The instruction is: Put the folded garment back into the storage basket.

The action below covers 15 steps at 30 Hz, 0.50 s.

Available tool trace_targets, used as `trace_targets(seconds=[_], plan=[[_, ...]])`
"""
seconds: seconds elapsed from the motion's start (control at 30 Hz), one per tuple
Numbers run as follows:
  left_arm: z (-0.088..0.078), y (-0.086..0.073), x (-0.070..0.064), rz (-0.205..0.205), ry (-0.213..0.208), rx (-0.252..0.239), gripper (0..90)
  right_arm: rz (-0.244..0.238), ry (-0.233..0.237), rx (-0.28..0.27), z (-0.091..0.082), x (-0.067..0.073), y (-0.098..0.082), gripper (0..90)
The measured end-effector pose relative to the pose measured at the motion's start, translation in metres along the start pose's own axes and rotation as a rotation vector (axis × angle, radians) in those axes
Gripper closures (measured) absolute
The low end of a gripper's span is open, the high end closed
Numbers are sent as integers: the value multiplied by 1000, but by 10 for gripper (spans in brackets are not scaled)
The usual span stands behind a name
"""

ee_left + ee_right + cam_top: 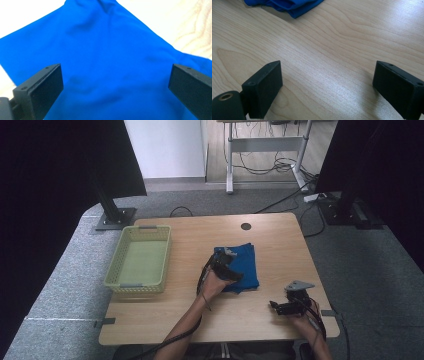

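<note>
A folded blue cloth [246, 265] lies near the middle of the wooden table [175, 310]. My left gripper [226, 261] hovers over the cloth's left part. In the left gripper view its jaws stand wide open above the blue cloth [112, 57], with nothing between them. My right gripper [286, 306] rests low near the table's front right corner. Its jaws are open over bare wood in the right gripper view, and a corner of the blue cloth [287, 5] shows at the top left.
A light green plastic basket [140, 260], with nothing in it, stands at the table's left side. A round cable hole [245, 226] sits near the far edge. Beyond the table are dark stands, cables on the floor and a desk frame.
</note>
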<state>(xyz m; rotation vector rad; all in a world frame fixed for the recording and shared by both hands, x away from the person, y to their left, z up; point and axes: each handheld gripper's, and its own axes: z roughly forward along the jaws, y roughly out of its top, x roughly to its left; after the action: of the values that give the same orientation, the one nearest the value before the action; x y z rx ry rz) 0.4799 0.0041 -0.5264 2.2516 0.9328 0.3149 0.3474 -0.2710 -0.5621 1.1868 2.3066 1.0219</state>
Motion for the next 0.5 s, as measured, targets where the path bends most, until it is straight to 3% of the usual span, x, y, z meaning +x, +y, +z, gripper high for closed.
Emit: trace_targets(seconds=[0.5], plan=[[31,23,5,-27,50,38,0,-3,3,0,0,0,0,87]])
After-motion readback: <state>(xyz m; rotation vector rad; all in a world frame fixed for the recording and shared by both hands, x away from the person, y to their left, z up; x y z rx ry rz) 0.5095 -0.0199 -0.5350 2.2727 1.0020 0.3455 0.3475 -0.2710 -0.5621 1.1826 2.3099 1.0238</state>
